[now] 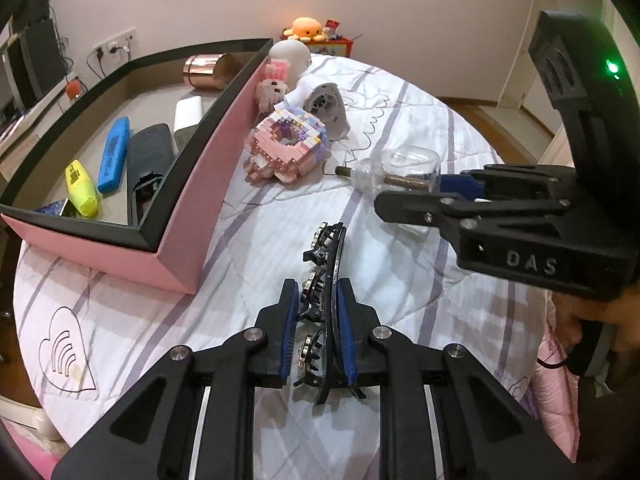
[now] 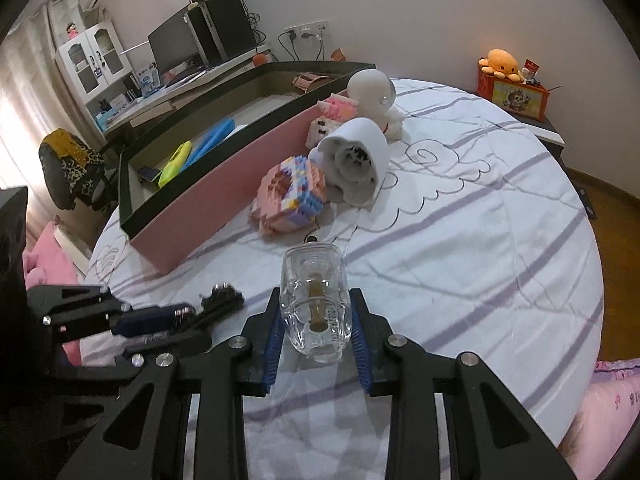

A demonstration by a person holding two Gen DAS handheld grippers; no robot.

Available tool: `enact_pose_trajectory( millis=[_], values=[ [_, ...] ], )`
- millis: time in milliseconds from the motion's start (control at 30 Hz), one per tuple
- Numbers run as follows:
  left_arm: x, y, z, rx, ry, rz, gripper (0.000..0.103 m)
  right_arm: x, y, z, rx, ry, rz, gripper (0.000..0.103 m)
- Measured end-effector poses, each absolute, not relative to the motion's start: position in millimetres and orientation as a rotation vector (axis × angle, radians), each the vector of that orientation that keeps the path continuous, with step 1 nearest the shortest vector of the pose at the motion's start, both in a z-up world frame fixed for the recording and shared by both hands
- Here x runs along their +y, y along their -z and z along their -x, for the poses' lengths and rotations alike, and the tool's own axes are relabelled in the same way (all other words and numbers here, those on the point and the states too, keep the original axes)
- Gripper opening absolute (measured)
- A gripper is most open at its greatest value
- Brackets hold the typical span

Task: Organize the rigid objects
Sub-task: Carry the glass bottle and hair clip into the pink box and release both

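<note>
Pink-walled box (image 1: 182, 216) with highlighters inside sits left on the striped bedsheet (image 1: 400, 264); a brick-built toy (image 1: 286, 146) lies beside it. Left tongs (image 1: 319, 322) clamp a black hair clip (image 1: 326, 280). From the right wrist, the right tongs (image 2: 314, 334) grip a clear glass bottle (image 2: 314, 304); a white fan housing (image 2: 356, 160) lies beyond.

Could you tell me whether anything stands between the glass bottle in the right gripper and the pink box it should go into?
Partly. The right gripper is shut on the glass bottle. The brick-built toy and the white cylinder lie against the pink box wall ahead. The wall nearer the left gripper looks clear.
</note>
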State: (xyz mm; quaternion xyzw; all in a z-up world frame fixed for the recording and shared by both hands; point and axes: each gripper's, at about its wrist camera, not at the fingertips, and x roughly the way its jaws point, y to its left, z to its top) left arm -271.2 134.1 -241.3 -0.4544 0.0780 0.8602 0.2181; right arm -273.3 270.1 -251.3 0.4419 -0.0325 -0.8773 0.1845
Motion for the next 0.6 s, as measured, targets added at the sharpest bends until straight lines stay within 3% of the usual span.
enact_pose_trajectory(
  millis=[600],
  values=[
    [134.9, 242.1, 264.6, 0.261, -2.385, 1.265, 0.019, 263.0, 254.8, 254.3, -0.055, 2.461, -1.271, 0.031]
  ],
)
